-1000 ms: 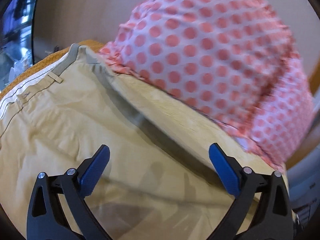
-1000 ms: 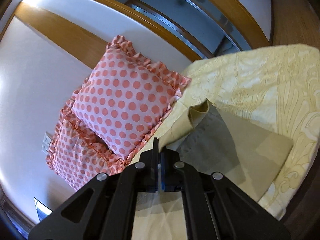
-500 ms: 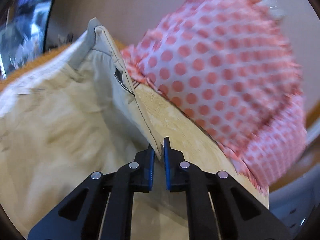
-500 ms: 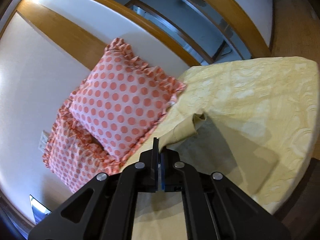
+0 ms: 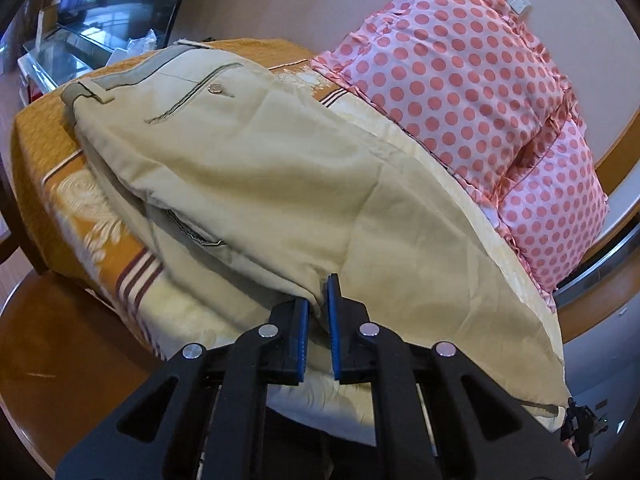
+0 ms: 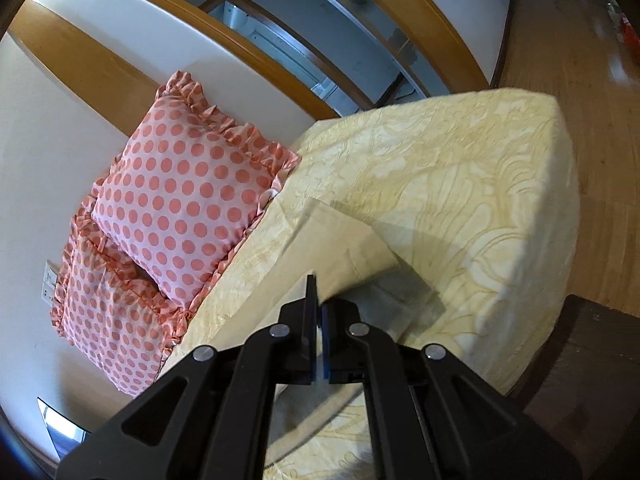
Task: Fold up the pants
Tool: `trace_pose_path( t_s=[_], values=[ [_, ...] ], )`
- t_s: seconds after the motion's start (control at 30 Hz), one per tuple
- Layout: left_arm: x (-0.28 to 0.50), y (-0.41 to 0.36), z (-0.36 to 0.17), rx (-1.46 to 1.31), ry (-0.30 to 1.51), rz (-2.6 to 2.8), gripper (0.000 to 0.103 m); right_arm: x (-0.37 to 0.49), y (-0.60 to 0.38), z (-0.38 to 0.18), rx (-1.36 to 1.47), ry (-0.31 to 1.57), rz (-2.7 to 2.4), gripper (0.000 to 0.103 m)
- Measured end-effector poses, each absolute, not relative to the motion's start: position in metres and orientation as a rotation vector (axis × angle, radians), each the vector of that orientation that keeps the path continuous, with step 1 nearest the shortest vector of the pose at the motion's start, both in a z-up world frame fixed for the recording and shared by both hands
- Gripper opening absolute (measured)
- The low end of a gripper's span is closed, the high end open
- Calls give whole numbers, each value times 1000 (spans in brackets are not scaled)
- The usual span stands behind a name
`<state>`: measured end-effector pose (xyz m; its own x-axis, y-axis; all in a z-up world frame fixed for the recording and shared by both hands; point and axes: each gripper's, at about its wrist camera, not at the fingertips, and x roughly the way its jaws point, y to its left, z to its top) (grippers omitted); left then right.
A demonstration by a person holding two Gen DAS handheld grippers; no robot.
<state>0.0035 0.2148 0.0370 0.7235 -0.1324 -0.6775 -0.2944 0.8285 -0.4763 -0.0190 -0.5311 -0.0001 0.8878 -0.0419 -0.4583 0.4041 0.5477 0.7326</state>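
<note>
Beige pants (image 5: 260, 184) lie on the bed, folded lengthwise, with the waistband and a buttoned back pocket at the far left. My left gripper (image 5: 318, 300) is shut on the near edge of the pants around the seat. In the right wrist view the pant leg end (image 6: 340, 248) spreads flat on the bedspread. My right gripper (image 6: 319, 304) is shut on the near edge of that leg end.
Two pink pillows with red dots (image 5: 472, 92) (image 6: 188, 196) lean against the wall at the bed's far side. The yellow bedspread (image 6: 460, 184) covers the bed; its orange patterned part (image 5: 80, 216) drops off at the left. Wooden floor (image 6: 580, 92) lies beyond.
My left gripper went from open to shut on the pants and pulled back toward the near edge. The right gripper carried the leg end down from mid-air until it lay flat.
</note>
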Motion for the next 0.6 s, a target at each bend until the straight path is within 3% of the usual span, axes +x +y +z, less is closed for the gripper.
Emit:
trace_pose_path(
  t_s=[0.2, 0.33, 0.37, 0.4, 0.47, 0.57, 0.6],
  values=[
    [-11, 208, 30, -573, 746, 100, 8, -23, -530, -14, 943, 491, -336, 2],
    [-22, 203, 33, -522, 700, 91, 10, -31, -528, -15, 925, 504, -383, 22],
    [-26, 203, 34, -515, 693, 89, 11, -36, -528, -12, 913, 489, -404, 37],
    [-31, 203, 37, -503, 683, 90, 14, -42, -528, -7, 884, 470, -444, 46],
    [-41, 202, 45, -470, 648, 123, 19, -46, -529, -2, 845, 456, -478, 46],
    [-57, 204, 63, -417, 546, 200, 33, -43, -533, -8, 837, 473, -486, 37],
    [-58, 205, 68, -412, 517, 211, 47, -39, -533, -13, 848, 485, -470, 33]
  ],
)
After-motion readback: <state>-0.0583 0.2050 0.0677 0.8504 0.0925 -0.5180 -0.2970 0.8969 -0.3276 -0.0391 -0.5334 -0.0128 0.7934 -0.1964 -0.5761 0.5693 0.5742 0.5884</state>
